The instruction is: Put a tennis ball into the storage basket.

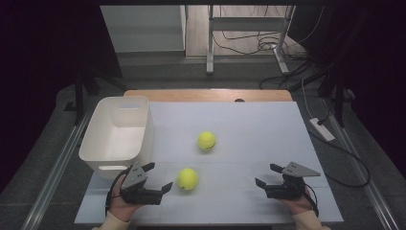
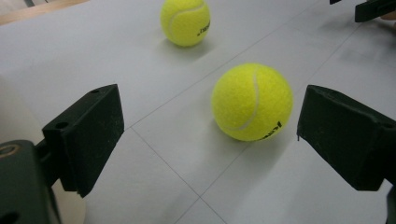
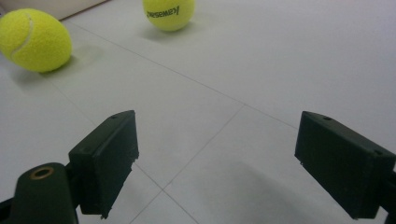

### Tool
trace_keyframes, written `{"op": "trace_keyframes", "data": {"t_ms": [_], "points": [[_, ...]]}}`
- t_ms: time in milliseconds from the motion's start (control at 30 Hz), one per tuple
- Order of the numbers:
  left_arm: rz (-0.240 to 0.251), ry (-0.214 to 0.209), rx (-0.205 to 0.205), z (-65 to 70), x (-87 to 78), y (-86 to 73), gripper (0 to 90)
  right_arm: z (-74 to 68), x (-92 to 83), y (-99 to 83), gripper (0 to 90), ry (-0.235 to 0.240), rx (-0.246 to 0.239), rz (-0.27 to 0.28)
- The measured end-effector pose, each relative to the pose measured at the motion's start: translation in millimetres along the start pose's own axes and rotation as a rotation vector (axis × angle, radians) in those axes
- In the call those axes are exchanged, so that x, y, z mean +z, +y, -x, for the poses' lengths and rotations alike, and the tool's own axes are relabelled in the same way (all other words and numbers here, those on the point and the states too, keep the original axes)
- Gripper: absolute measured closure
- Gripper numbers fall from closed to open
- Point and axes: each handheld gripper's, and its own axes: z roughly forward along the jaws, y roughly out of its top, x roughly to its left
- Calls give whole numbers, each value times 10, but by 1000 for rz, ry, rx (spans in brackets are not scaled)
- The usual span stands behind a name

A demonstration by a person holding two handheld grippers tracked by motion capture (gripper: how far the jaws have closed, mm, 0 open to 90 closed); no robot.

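The person is lining up the left gripper on the near tennis ball, which is lying just ahead of its wide-open jaws, untouched. Next I'd expect pushing forward until the ball is sitting between them, then closing. The right gripper is waiting, jaws apart, nothing between them.

Lab or test room, not a home. Plain desk under a white sheet, grey carpet floor beyond the tools, metal rails along both desk sides. Farther off: bare metal legs of another stand, loose cables on the floor, a power strip right of the desk, dark curtains at both sides.
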Motion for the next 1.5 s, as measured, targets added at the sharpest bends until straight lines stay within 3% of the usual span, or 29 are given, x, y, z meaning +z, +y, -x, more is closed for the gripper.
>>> {"op": "trace_keyframes", "data": {"t_ms": [667, 1300, 1500], "points": [[-55, -42, 9, 54, 95, 196, 83, -24, 12, -2, 137, -10, -13, -7], [-59, -71, 15, 112, 201, 308, 83, -26, 19, 0, 139, -17, -30, -13], [-61, -77, 33, 156, 238, 372, 83, -24, 21, 4, 139, -22, -28, -12]]}}
